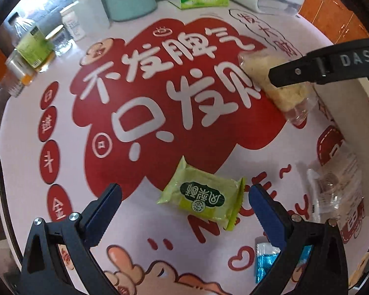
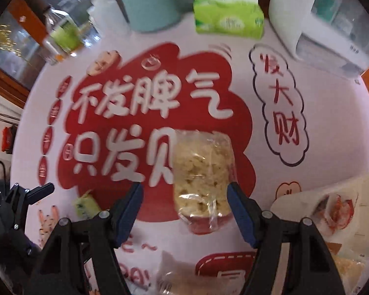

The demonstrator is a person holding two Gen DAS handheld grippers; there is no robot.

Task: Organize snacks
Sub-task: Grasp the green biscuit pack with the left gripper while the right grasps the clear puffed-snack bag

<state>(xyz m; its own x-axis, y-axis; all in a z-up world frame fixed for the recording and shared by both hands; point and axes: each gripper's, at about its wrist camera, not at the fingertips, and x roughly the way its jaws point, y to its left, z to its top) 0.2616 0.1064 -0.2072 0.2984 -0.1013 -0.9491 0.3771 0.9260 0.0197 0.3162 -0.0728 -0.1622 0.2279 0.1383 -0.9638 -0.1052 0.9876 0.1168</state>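
On the worktop (image 1: 209, 132), my spread left claw (image 1: 184, 209) straddles the green pastry packet (image 1: 201, 196); my spread right claw (image 2: 184, 211) brackets the clear rice-crisp bag (image 2: 201, 172). Slick film could slip or crush.

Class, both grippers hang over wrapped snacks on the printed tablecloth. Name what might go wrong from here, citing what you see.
1. The right gripper straddles the clear-wrapped rice cake; squeezing might crumble it, or the slippery wrapper may slide out.
2. The left gripper is open beside the flat green pastry packet; its fingertips may skid over it or snag the tablecloth.
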